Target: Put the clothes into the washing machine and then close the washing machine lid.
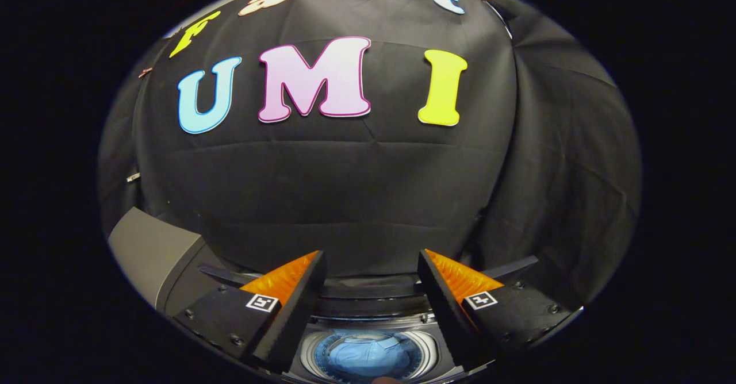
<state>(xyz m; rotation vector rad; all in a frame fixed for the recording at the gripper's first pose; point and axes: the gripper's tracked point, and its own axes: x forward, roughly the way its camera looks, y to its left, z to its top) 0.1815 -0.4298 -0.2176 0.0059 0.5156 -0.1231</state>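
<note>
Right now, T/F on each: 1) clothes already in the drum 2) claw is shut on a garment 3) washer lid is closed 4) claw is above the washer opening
1) True: blue clothes lie inside the drum.
2) False: the claw is open, nothing between its fingers.
3) False: the washing machine is open, its drum visible from above.
4) True: the drum shows below, between the fingers.
</note>
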